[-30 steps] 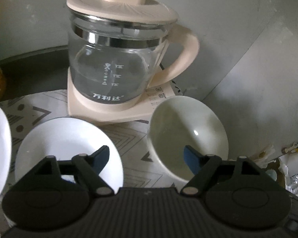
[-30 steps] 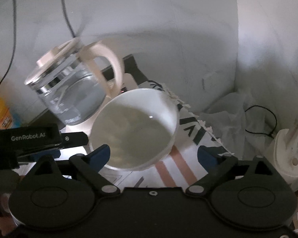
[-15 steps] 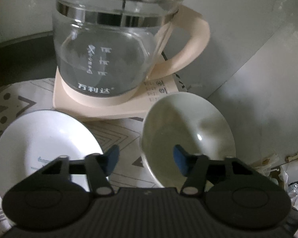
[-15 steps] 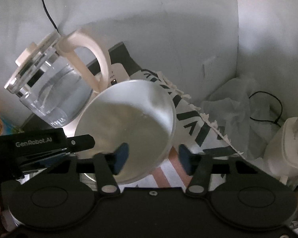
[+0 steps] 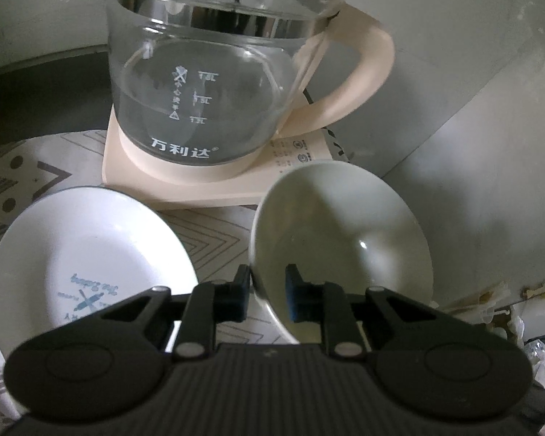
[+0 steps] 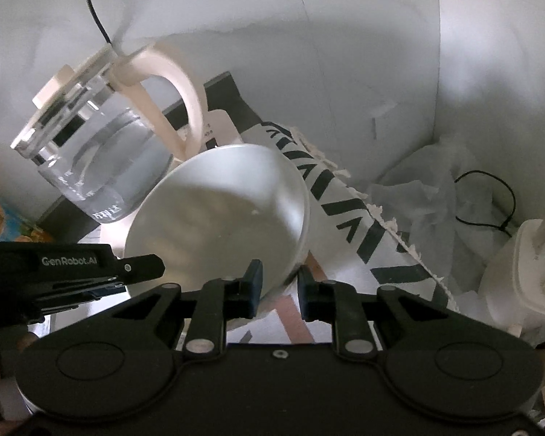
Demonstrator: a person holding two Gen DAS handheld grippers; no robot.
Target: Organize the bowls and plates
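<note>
Both the left gripper (image 5: pixel 266 296) and the right gripper (image 6: pixel 279 287) are matte black, with ribbed bodies, silver pivot screws, round caps, dark blue finger pads and white "GenRobot.AI" lettering.

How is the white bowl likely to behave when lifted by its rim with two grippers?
The bowl looks glazed and glossy, so probably slippery against the pads. It seems rigid ceramic, likely breakable if dropped near the kettle. The left gripper and right gripper each pinch only a thin rim edge, so it may tilt.

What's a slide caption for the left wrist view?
Left gripper pinching the bowl rim, jaws just closed, beside a plate and glass kettle.
</note>
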